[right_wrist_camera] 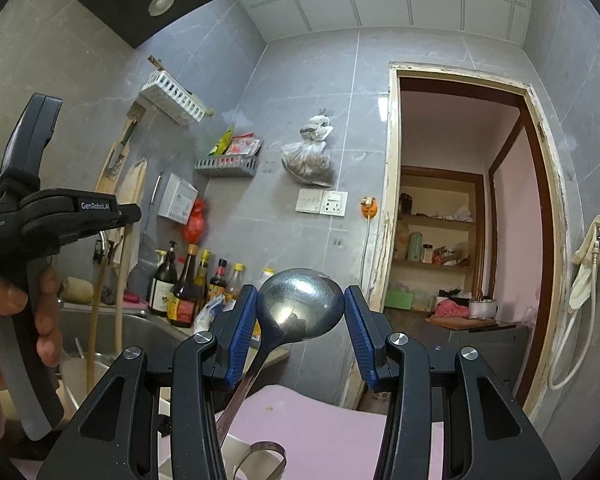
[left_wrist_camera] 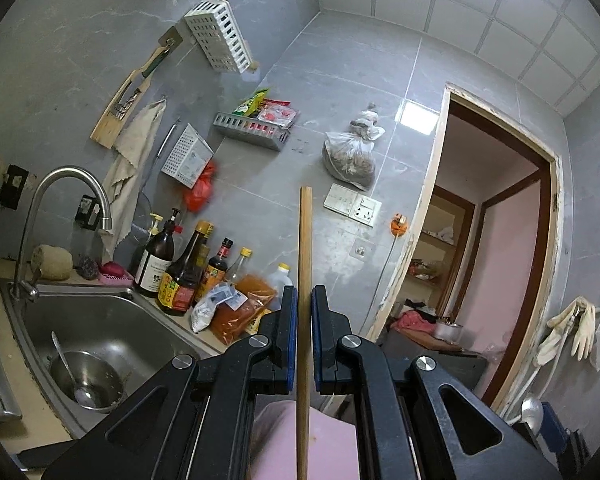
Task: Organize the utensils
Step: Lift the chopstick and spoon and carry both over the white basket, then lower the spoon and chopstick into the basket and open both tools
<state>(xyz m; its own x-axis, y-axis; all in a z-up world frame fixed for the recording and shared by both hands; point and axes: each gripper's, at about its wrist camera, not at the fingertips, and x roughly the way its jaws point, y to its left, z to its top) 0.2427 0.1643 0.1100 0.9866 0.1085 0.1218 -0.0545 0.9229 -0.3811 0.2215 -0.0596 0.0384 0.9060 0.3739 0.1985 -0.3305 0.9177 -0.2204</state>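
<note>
My left gripper (left_wrist_camera: 304, 293) is shut on a long wooden stick (left_wrist_camera: 305, 236) that stands upright between its blue pads and runs on below them. In the right wrist view a hand holds that left gripper (right_wrist_camera: 134, 214) at the left, over the sink. My right gripper (right_wrist_camera: 300, 289) is shut on a metal ladle (right_wrist_camera: 300, 304). The ladle's round bowl sits between the pads and its handle slants down to the left. A white slotted utensil holder (left_wrist_camera: 220, 36) hangs high on the grey tiled wall, also visible as the white holder (right_wrist_camera: 172, 96).
A steel sink (left_wrist_camera: 112, 320) with a curved tap (left_wrist_camera: 68, 184) holds a metal bowl and a spoon (left_wrist_camera: 70, 372). Sauce bottles (left_wrist_camera: 184, 276) crowd the counter behind it. A pink surface (right_wrist_camera: 320, 432) lies under both grippers. An open doorway (right_wrist_camera: 460, 220) is on the right.
</note>
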